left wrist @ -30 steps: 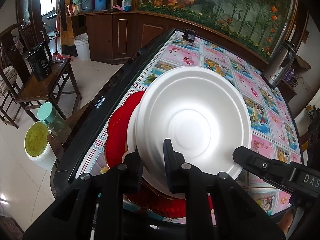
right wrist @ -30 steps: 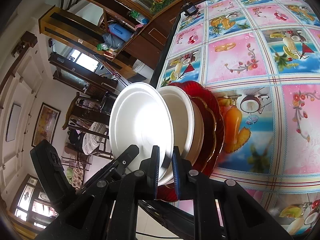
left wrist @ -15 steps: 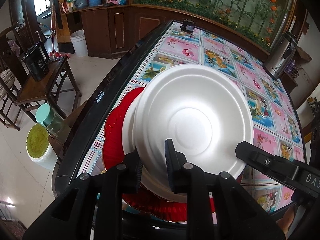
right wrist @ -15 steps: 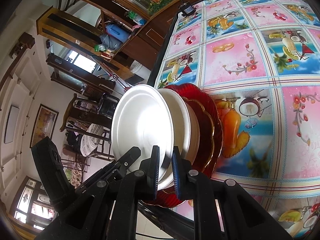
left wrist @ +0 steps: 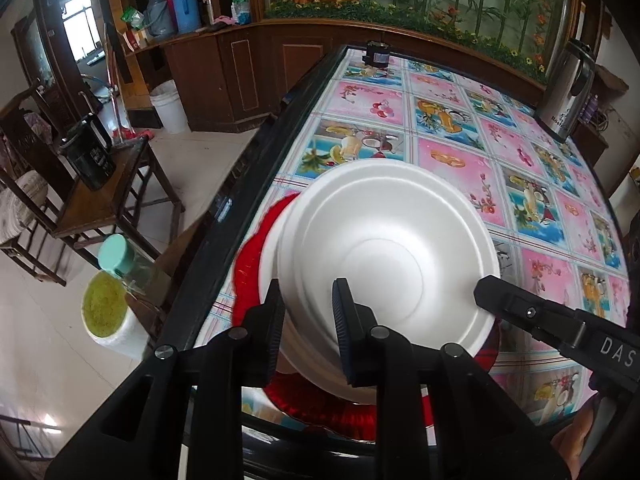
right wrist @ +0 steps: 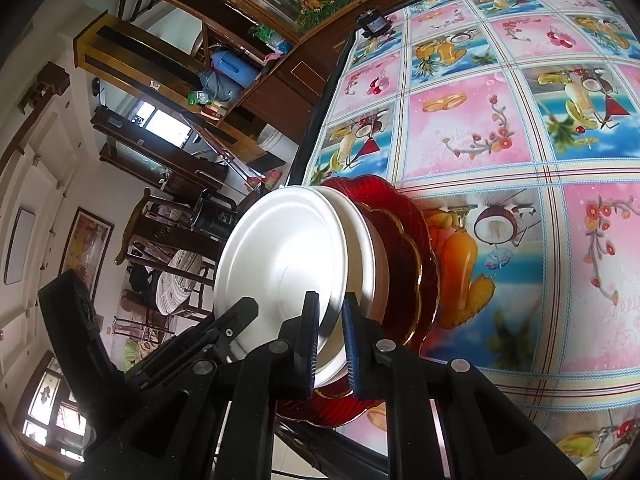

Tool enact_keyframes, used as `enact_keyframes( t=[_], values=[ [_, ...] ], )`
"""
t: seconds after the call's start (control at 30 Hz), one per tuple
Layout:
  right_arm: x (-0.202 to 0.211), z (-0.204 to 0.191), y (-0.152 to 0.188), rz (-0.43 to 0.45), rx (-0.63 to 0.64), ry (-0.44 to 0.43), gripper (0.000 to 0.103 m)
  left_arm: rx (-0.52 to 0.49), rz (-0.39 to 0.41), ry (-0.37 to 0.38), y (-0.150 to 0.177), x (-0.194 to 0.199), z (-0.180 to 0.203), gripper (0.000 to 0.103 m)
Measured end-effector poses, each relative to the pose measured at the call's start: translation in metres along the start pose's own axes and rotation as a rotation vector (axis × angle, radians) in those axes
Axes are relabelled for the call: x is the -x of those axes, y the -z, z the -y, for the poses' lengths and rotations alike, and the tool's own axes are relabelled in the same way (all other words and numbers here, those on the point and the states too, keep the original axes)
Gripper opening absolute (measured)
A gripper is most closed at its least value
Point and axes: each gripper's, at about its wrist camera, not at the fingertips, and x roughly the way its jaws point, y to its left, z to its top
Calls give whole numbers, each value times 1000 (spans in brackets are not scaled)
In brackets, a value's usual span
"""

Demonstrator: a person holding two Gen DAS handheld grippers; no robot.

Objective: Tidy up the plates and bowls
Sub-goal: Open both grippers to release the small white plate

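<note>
Both grippers pinch the rim of a white foam bowl (left wrist: 384,256), left gripper (left wrist: 308,320) and right gripper (right wrist: 330,340) with fingers closed on it, above a white plate (right wrist: 362,240) stacked on red plates (right wrist: 408,248) at the table (left wrist: 460,152) edge; stacking appears nearly finished, bowl unreleased.

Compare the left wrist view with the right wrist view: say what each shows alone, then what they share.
Left only: a steel flask at the table's far edge, and a green-lidded jar off the table. Right only: the red plates' gold rims and a framed picture. Both: the white bowl gripped by the left tool and right tool, and the fruit-print tablecloth.
</note>
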Motion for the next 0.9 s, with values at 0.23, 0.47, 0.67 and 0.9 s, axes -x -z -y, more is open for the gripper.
enact_keyframes(
  t=[0.23,0.47,0.67,0.9],
  values=[
    [0,3,-3,17,9,11,14,-6,106,-116,-3,20,-13,71],
    [7,2,0,21,20,-29,36,72,54,-47,2,7,-27,71],
    [20,2,-1,46,45,-58,42,103,69,-22,12,9,-27,71],
    [32,6,0,109,57,-61,41,142,81,-28,17,16,-37,71]
  ],
)
